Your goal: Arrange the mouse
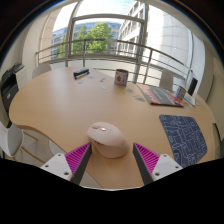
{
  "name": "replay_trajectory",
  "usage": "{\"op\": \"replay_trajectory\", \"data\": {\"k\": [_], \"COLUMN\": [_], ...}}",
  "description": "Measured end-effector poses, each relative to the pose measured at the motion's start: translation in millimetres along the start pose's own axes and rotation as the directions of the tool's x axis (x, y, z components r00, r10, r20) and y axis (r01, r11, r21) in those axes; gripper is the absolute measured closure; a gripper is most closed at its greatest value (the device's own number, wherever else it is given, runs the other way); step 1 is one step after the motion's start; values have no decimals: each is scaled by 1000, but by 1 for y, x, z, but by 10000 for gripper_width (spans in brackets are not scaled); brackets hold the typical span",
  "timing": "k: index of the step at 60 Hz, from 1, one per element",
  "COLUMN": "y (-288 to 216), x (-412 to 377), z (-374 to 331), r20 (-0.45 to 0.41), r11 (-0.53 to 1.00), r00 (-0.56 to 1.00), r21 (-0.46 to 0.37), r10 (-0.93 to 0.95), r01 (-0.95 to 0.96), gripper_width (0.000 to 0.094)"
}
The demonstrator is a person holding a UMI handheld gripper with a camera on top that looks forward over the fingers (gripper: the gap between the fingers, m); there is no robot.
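Observation:
A pale beige computer mouse (pixel 108 137) lies on the light wooden table (pixel 70 105), near its front edge. My gripper (pixel 112 157) is open, its two fingers with magenta pads (pixel 78 157) spread wide. The mouse lies just ahead of the fingertips, about centred between them, with a gap on each side. A dark patterned mouse mat (pixel 185 136) lies on the table to the right of the mouse, beyond my right finger.
A flat pinkish book or folder (pixel 158 94) lies at the far right of the table. A small box (pixel 121 77) and a dark object (pixel 82 73) stand at the far edge. A railing and large windows are behind. A chair (pixel 12 90) stands at the left.

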State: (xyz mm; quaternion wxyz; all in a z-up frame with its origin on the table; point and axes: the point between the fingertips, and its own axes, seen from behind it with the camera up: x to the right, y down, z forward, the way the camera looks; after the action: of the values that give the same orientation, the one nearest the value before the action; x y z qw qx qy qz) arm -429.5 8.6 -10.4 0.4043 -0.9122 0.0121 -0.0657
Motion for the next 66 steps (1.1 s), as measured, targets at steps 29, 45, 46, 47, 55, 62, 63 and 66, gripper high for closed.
{"op": "replay_trajectory", "data": {"k": [29,45,46,47,55,62,63,66], "y": [-50,-57,-61,-66,-141,-216,-224,-245], "x": [2,-2,-2,0,11,59,70,103], "z": [65,62,59,55,-21,-97,-105,-123], "r20": [126,143,144,142,189,225,224,209], "r11": [998,998,998,997,974,917,907,890], "r00": [992,989,989,989,981,973,974,977], "r21": [53,41,48,61,213,378,398,434], "r10": [17,33,33,29,40,43,46,54], "r01": [-24,-40,-40,-38,-81,-128,-135,-142], "gripper_width": [390,540,539,541,540,542,542,541]}}
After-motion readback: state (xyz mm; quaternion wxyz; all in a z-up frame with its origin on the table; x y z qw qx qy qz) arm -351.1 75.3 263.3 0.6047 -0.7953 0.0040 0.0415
